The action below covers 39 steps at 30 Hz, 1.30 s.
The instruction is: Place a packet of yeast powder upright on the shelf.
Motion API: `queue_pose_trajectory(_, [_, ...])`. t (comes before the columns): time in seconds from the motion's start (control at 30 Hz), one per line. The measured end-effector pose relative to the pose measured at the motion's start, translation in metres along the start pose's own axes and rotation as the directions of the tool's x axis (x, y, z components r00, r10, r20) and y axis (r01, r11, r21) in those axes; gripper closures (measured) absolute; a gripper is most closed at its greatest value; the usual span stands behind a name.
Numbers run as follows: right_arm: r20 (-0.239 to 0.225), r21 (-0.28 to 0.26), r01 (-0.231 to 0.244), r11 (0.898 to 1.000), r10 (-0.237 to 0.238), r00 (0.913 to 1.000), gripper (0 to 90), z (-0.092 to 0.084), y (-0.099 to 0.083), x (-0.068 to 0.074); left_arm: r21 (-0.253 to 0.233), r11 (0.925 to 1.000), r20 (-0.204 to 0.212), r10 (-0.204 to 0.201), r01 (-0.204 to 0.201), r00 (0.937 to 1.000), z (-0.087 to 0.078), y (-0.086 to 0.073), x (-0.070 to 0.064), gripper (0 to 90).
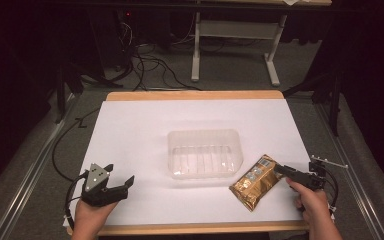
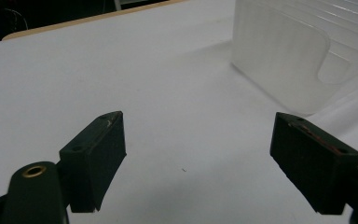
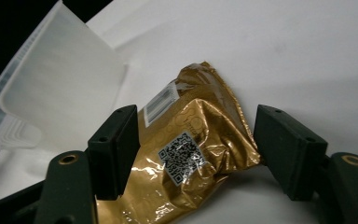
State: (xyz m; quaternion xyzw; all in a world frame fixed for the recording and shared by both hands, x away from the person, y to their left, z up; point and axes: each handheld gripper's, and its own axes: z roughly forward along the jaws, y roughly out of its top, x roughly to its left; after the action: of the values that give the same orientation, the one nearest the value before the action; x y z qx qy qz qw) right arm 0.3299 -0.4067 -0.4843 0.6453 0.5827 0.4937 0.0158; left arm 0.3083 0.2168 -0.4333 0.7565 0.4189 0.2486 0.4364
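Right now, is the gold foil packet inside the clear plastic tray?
No, the gold foil packet lies on the white table beside the clear plastic tray.

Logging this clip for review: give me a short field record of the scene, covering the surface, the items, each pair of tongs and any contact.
surface: white table top with wooden edges
container: clear plastic tray, mid-table, empty
packet: gold foil packet, lying flat to the right of the tray
left tongs: open, over bare table, nothing between the jaws
right tongs: open, jaws either side of the packet's end, pads not pressing on it
contact: the packet's left jaw side looks close; touch unclear
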Motion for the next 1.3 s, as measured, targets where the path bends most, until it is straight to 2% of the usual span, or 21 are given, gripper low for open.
queue_pose_trajectory(0.2, [-0.055, 0.014, -0.031, 0.999, 0.032, 0.9980, 28.4, 0.0031, -0.0003, 0.0008, -0.003, 1.0000, 0.005, 0.004, -0.004, 1.0000, -0.0009, 0.0007, -0.0002, 18.7])
queue_pose_trajectory(0.37, [-0.058, 0.023, -0.025, 0.999, 0.026, 0.9980, 31.3, 0.0048, -0.0006, 0.0020, -0.002, 1.0000, 0.004, 0.005, -0.005, 1.0000, -0.0006, 0.0007, 0.0005, 18.7])
queue_pose_trajectory(0.43, [-0.050, 0.029, -0.022, 0.999, 0.023, 0.9985, 34.4, 0.0048, -0.0008, 0.0025, -0.002, 1.0000, 0.003, 0.009, -0.009, 1.0000, -0.0002, 0.0008, 0.0005, 18.7])
queue_pose_trajectory(0.6, [0.003, 0.037, 0.025, 0.999, -0.025, 0.9997, 44.1, 0.0059, -0.0020, 0.0055, -0.002, 0.9999, 0.004, 0.011, -0.011, 0.9999, 0.0001, 0.0009, -0.0004, 18.7])
queue_pose_trajectory(0.67, [0.015, 0.037, 0.025, 0.999, -0.025, 0.9996, 47.7, 0.0061, -0.0023, 0.0067, -0.002, 0.9999, 0.004, 0.012, -0.012, 0.9999, 0.0000, 0.0010, -0.0006, 18.7])
queue_pose_trajectory(0.9, [0.007, 0.055, 0.033, 0.998, -0.033, 0.9994, 57.5, 0.0073, -0.0028, 0.0060, -0.002, 0.9999, 0.004, 0.013, -0.013, 0.9999, 0.0001, 0.0009, -0.0005, 18.7])
queue_pose_trajectory(1.2, [0.053, 0.067, 0.044, 0.997, -0.048, 0.9975, 71.3, 0.0089, -0.0031, 0.0083, -0.003, 0.9999, 0.003, 0.013, -0.013, 0.9999, -0.0002, 0.0009, -0.0004, 18.7])
queue_pose_trajectory(1.3, [0.051, 0.075, 0.046, 0.996, -0.050, 0.9975, 76.9, 0.0097, -0.0032, 0.0084, -0.003, 0.9999, 0.003, 0.013, -0.013, 0.9999, -0.0002, 0.0009, -0.0005, 18.7])
